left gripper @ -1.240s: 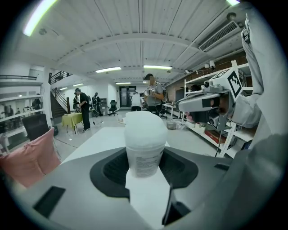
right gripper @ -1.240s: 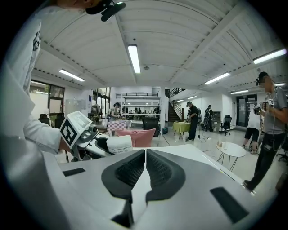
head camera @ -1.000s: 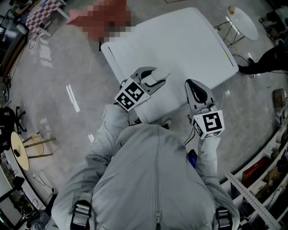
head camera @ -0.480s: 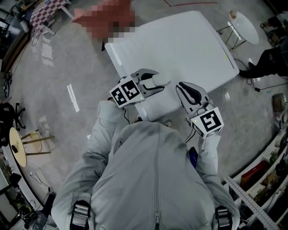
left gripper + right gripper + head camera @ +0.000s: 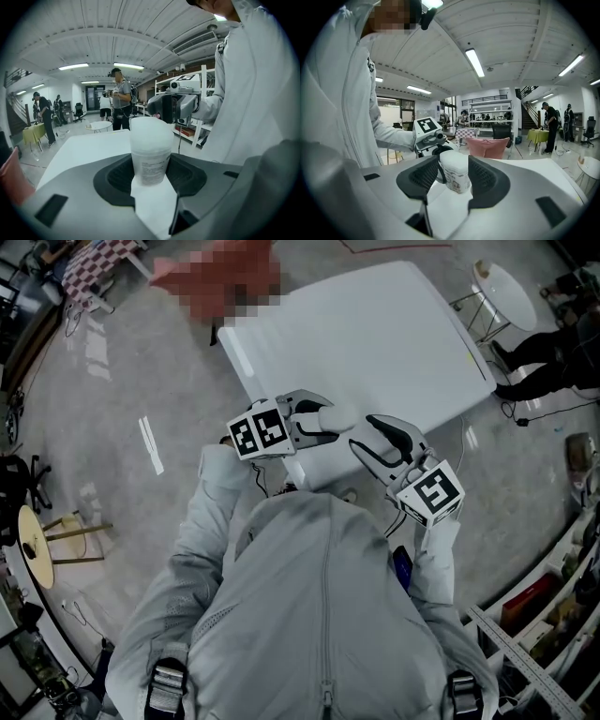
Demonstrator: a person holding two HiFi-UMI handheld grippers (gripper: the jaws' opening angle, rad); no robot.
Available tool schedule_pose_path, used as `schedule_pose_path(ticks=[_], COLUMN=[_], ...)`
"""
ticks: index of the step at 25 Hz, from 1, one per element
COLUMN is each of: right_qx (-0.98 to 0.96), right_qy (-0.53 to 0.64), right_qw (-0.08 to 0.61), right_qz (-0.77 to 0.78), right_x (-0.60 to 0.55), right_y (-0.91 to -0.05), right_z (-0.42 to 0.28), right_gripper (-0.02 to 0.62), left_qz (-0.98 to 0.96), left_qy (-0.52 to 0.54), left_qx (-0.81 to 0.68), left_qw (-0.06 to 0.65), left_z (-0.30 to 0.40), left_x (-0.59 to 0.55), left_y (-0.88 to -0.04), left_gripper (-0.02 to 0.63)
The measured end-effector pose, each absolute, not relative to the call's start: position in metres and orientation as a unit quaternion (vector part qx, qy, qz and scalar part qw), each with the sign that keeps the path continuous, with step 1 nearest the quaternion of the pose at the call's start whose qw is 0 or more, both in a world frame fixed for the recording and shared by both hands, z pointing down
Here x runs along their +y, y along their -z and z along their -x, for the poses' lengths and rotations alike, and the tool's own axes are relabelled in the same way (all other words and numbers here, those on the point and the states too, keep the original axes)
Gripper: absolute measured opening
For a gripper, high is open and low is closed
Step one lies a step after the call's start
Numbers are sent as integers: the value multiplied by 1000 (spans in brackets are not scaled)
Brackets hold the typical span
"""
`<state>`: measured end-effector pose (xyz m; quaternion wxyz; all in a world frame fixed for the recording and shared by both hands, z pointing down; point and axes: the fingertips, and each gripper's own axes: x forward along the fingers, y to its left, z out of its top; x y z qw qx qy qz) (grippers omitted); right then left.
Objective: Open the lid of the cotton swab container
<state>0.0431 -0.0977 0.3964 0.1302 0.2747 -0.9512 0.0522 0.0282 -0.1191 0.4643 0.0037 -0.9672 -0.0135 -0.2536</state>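
I hold the cotton swab container [image 5: 336, 416], a small white tub with a printed label, sideways over the near edge of the white table [image 5: 375, 334]. My left gripper [image 5: 317, 418] is shut on its body [image 5: 150, 150], one pad pressing on each side. My right gripper [image 5: 361, 435] faces it from the right. Its jaws have just been opening and now stand open. In the right gripper view the container's end [image 5: 454, 171] sits in the gap between the jaws, with space on both sides. The lid looks closed.
A small round white table [image 5: 506, 282] stands beyond the table's far right corner, and a person's legs [image 5: 553, 362] are beside it. A pink chair [image 5: 487, 146] stands behind the table. A round stool [image 5: 42, 549] is at the far left and shelving [image 5: 544, 615] at the lower right.
The two grippers have come together. The right one swung left toward the container and its jaws went from shut to open. The left one turned the container toward the right gripper.
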Motion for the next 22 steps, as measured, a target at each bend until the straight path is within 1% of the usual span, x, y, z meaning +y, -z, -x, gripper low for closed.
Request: schedule_pose_path(ticks=[6,10,22], right_qx=[-953,-957,-968], right_qy=[-60,-66,-70], right_qw=[147,150,165], right_qz=[-258,-238,-175], right_x=[-86,-79,-61], right_y=[-408,-413,-423], right_z=[-45,-42,-26], right_gripper=[215,219,227], left_qz=[960,954,950], left_qy=[272,282,262], left_qx=[-63,-103,-172], left_qw=[9,11,-1], left_z=[-32,-32,-36], left_x=[-96,-81,-52], left_y=[-471,-474,-468], left_gripper=[206,206,206])
